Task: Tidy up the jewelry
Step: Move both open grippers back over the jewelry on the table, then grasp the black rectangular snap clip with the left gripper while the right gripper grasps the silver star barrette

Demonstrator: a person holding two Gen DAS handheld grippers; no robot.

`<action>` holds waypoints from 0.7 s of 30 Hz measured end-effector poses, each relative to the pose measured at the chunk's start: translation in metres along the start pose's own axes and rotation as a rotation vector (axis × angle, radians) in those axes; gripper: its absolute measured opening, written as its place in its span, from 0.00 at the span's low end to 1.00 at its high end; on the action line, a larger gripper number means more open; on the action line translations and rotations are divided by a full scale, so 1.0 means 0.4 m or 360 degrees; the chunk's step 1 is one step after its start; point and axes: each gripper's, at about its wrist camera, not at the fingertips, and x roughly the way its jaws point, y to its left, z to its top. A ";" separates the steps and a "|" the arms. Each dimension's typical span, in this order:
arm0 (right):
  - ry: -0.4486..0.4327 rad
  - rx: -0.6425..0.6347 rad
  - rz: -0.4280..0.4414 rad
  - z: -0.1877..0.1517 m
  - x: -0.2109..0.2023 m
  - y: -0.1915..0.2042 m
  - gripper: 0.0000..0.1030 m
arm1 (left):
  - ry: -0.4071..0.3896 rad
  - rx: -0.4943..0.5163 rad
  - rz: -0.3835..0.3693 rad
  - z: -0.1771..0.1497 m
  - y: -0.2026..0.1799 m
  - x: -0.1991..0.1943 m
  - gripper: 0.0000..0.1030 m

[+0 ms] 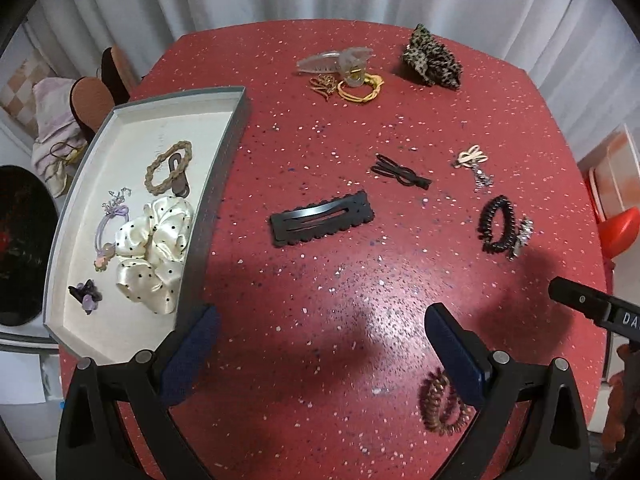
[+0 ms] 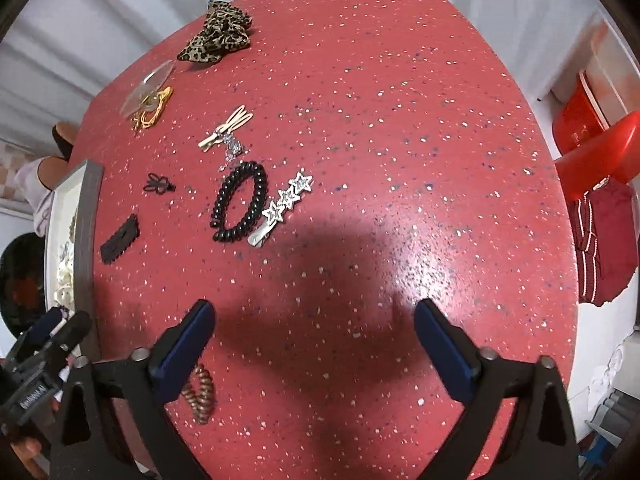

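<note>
My left gripper [image 1: 320, 344] is open and empty above the red table, beside the grey tray [image 1: 224, 152]. The tray holds a white dotted scrunchie [image 1: 156, 248], a braided tie [image 1: 168, 166], a purple tie [image 1: 108, 232] and a small purple clip [image 1: 86, 296]. A black barrette [image 1: 322, 218], a black clip [image 1: 400, 170], a black coil tie [image 2: 240, 202], a star clip [image 2: 286, 202] and a brown coil tie [image 1: 442, 404] lie loose. My right gripper [image 2: 314, 344] is open and empty over bare table.
A leopard scrunchie [image 1: 432, 58], a clear claw clip [image 1: 336, 60] with yellow ties [image 1: 360, 88] and a beige clip [image 1: 472, 158] lie farther back. A red chair [image 2: 600, 152] stands off the table's right edge. White curtains hang behind.
</note>
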 end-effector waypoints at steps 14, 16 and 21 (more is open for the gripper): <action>-0.0036 -0.0092 -0.0105 0.046 0.092 0.099 0.79 | -0.0061 0.0121 0.0004 0.092 -0.022 0.093 0.99; -0.0044 -0.0117 -0.0142 0.055 0.104 0.110 0.79 | -0.0051 0.0136 -0.0004 0.104 -0.024 0.113 0.99; -0.0058 -0.0164 -0.0226 0.073 0.129 0.122 0.78 | -0.0011 0.0144 -0.0016 0.123 -0.022 0.159 0.99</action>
